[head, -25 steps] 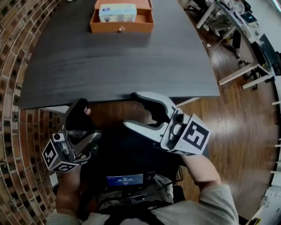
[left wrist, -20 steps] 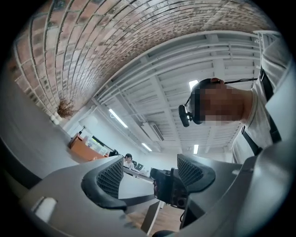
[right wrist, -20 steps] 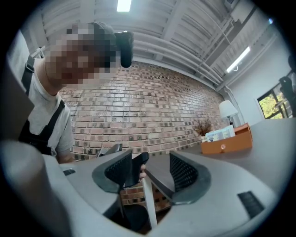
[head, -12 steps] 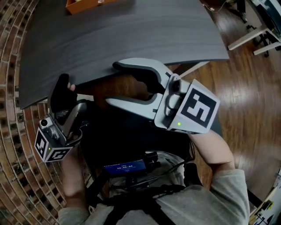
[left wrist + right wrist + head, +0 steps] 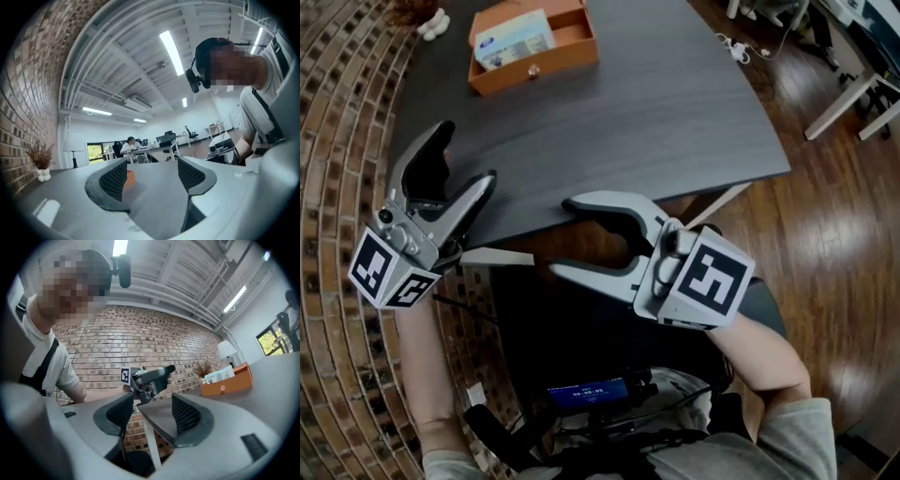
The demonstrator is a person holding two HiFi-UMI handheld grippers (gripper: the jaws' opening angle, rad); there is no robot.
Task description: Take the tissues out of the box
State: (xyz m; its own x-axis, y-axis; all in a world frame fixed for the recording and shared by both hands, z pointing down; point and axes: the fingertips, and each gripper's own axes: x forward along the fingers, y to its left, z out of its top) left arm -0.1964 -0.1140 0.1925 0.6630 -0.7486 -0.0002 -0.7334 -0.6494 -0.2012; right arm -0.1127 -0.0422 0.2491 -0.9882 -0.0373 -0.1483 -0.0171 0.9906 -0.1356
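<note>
Dark tabletop point(image 5: 628, 122) is swinging back into your view, with the orange box point(image 5: 577, 58) near its far left corner and the tissues point(image 5: 514, 39) lying inside. You are raising your left gripper point(image 5: 465, 155) over the near edge, while your right gripper point(image 5: 561, 236) is hanging short of it. Both are gaping, empty and well apart from the box, so your reach is only beginning.

Looking like an open-plan office: a person point(image 5: 127, 144) is sitting at a row of desks point(image 5: 157, 149) with monitors point(image 5: 165, 138) and office chairs point(image 5: 189, 132) standing around, and strip lights point(image 5: 171, 46) are running along an exposed ribbed ceiling point(image 5: 122, 61). A brick wall point(image 5: 154, 341) is running down one side with a lamp point(image 5: 227, 351) and a dried plant point(image 5: 41, 157) standing by it. Wood flooring point(image 5: 834, 225) is showing around a big dark table point(image 5: 656, 103), and more white-framed desks point(image 5: 842, 105) are sitting at the far edge.
</note>
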